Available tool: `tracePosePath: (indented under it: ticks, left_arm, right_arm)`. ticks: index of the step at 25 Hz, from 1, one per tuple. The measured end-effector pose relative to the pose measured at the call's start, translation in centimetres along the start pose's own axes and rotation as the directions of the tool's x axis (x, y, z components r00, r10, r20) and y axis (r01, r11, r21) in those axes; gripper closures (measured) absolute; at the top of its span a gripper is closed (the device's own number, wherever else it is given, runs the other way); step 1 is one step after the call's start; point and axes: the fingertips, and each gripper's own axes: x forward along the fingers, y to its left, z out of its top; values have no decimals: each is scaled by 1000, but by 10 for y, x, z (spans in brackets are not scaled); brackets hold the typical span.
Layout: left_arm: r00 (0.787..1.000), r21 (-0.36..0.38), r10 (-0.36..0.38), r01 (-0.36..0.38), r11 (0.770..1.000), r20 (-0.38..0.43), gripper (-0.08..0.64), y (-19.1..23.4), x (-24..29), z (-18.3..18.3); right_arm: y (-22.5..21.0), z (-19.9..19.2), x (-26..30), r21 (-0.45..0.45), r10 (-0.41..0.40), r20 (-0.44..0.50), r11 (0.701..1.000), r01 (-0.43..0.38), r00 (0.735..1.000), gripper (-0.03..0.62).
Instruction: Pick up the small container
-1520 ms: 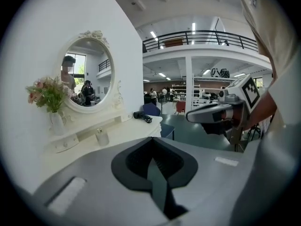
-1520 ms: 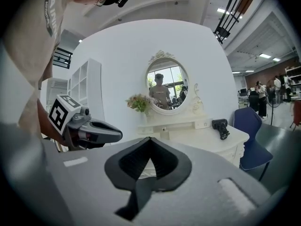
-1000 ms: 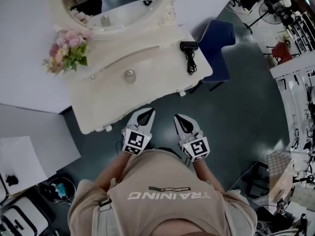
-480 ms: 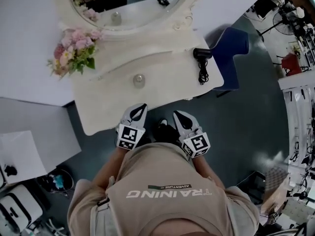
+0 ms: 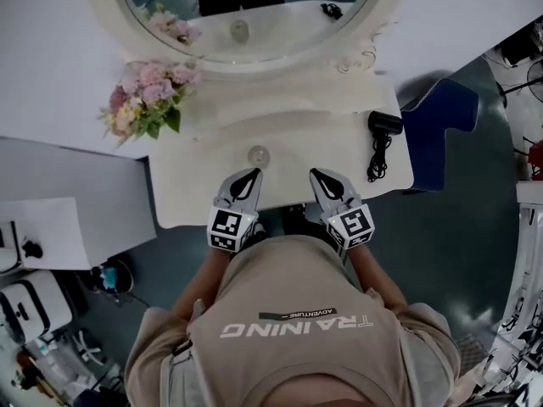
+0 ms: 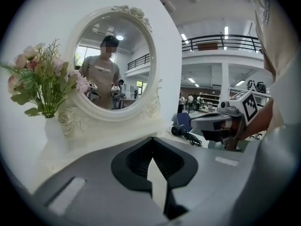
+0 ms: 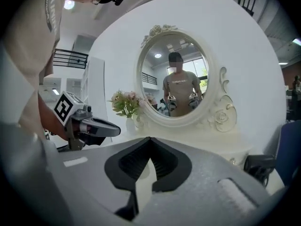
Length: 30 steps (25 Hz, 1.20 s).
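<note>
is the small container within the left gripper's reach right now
Probably yes: the small container sits just ahead of the left gripper with nothing between, though its shut jaws must open first.

table: white dressing table [image 5: 191, 197] against a white wall; mirror [image 5: 280, 24]: oval, ornate white frame, at table's back; bouquet [image 5: 148, 100]: pink, in white vase [image 6: 52, 134], left end; hair dryer [image 5: 383, 124]: black, cord trailing, right end; chair [image 5: 441, 134]: blue, beside right end

White vanity [image 5: 197, 189], oval mirror [image 5: 284, 11], dark floor [image 5: 462, 227]
</note>
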Motion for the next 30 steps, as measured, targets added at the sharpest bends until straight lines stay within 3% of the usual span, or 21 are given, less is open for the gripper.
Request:
tracePosePath:
  ticks: [6,10,14,17,23,30]
  left_arm:
    - [990,-88,142,-141,986,15,543,27,18,19]
    - [980,-163,191,-182,970,45,543,40,18,24]
    - [971,-136,237,-232,963,23,543,54,16,20]
    - [965,-166,262,-256,952,13,543,66,13,14]
    - [971,-170,239,-232,958,23,543,87,10,8]
    - [993,-111,103,-96,989,58,543,91,12,5]
  right_arm:
    - [-33,12,36,-10,109,-31,994,-109,994,589]
    - [-34,4,54,-11,179,-67,984,-180,981,589]
    - [-28,0,77,-17,249,-93,968,-251,964,589]
    - [-19,-1,90,-26,280,-107,958,-284,954,589]
    - [-6,5,112,-60,260,-121,961,-268,958,589]
    - [13,30,120,-72,139,-93,987,-146,986,589]
